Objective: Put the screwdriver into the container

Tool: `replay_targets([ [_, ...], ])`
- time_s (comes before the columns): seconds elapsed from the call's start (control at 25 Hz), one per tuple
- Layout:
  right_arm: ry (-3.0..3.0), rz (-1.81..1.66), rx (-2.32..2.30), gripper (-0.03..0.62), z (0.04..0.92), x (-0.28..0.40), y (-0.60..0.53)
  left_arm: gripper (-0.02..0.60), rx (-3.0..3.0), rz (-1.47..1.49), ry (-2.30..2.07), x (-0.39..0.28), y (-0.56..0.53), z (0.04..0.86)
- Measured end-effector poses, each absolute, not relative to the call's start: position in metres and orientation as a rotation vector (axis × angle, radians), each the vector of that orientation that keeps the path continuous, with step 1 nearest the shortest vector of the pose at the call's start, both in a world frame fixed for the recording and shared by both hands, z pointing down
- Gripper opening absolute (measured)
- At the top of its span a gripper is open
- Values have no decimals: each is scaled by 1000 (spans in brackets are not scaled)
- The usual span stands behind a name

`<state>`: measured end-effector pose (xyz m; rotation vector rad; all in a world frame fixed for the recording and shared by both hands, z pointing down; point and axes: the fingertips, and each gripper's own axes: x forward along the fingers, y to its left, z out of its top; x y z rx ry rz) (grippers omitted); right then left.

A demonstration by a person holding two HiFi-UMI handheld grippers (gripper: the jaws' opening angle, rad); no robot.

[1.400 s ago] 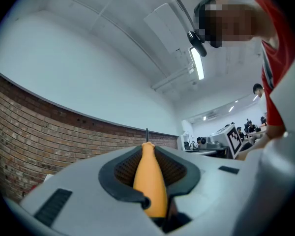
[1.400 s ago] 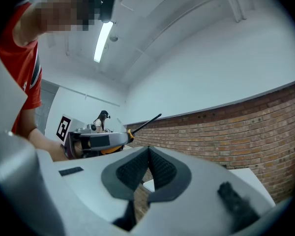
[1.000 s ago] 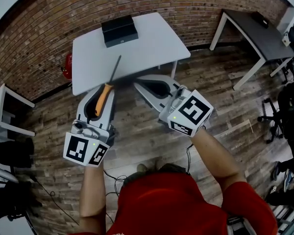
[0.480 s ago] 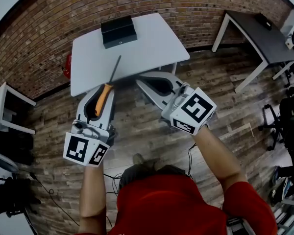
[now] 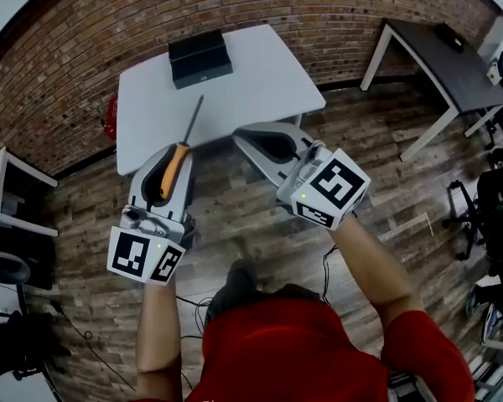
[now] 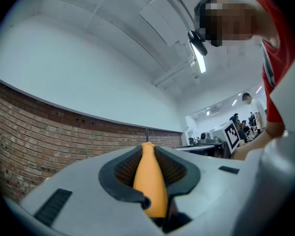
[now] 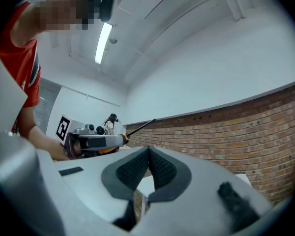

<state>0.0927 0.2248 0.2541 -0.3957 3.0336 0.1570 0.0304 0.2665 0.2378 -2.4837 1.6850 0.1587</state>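
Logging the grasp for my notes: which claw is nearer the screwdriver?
Left. The left claw is shut on the screwdriver, at its orange handle; the right claw is shut, empty, and apart to its right.

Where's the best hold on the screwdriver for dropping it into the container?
Grip the screwdriver by its orange handle, from the butt end, as the left gripper holds it. The handle is thick enough to clamp, and the thin shaft sticks out ahead toward the container.
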Motion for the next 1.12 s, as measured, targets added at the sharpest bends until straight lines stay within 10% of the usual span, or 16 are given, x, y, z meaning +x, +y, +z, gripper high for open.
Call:
replay_targets([
  [1.12, 3072, 154, -496, 31, 266, -47, 32, 89, -2552, 163, 1633, -119, 69, 252],
])
